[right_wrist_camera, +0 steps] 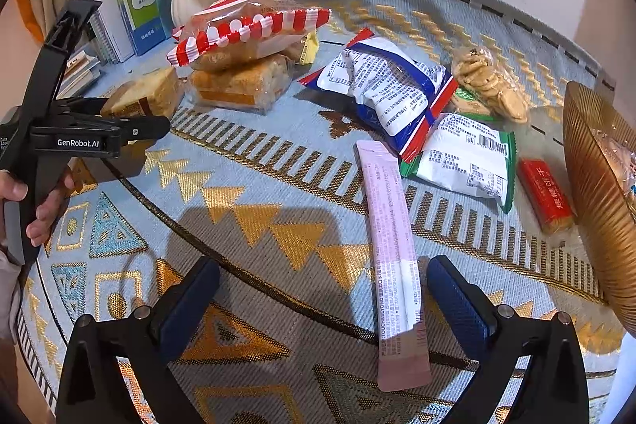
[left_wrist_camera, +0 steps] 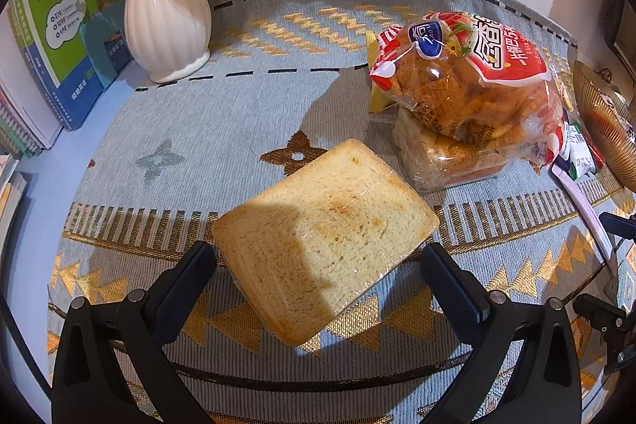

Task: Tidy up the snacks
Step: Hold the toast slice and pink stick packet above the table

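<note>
Left wrist view: the left tongs (left_wrist_camera: 318, 257) hold a wrapped toast slice (left_wrist_camera: 324, 237) tilted above the cloth-covered counter (left_wrist_camera: 222, 114), both pads pressed on its sides. Toward the counter's far right, a red bag (left_wrist_camera: 469, 78) of fried snacks lies on top of a wrapped bread block (left_wrist_camera: 441, 165). A white vase (left_wrist_camera: 167, 14) stands at the far left corner, just beside a green book (left_wrist_camera: 67, 22). A ribbed gold bowl (left_wrist_camera: 604, 122) sits at the right edge.

Right wrist view: the right tongs (right_wrist_camera: 324, 293) stand wide over the near edge, gripping nothing; a pink stick sachet (right_wrist_camera: 391, 241) lies flat on the cloth between them, nearer the right pad (not touching it, as far as shows). Beyond lie a blue-and-white pack (right_wrist_camera: 393, 94), a green-edged pack (right_wrist_camera: 465, 157), a clear bag of biscuits (right_wrist_camera: 493, 82) and a small red bar (right_wrist_camera: 546, 193), all near the gold bowl. At the left edge a hand (right_wrist_camera: 39, 197) holds the other tongs with the toast.
</note>
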Motion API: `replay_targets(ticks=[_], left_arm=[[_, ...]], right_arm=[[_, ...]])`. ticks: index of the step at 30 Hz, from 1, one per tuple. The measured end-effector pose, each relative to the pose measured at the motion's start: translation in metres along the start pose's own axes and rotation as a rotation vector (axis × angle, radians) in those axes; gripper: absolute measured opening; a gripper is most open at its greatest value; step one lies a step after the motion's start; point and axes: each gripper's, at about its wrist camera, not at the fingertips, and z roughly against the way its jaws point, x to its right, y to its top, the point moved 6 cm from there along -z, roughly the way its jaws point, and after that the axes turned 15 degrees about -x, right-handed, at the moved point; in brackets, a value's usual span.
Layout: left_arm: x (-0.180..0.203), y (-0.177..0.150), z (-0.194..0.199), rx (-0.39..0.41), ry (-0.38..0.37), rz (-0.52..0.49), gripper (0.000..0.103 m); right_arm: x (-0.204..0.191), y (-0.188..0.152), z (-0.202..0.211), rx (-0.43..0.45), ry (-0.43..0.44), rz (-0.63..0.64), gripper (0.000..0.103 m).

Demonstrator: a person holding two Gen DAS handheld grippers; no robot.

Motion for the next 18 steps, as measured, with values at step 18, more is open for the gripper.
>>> replay_targets(ticks=[18], left_arm=[[0.0001, -0.0001, 0.0, -0.003, -0.002, 0.002, 0.103]], right_arm=[[-0.0021, 0.0014, -0.0014, -0.001, 0.0, 0.002, 0.103]])
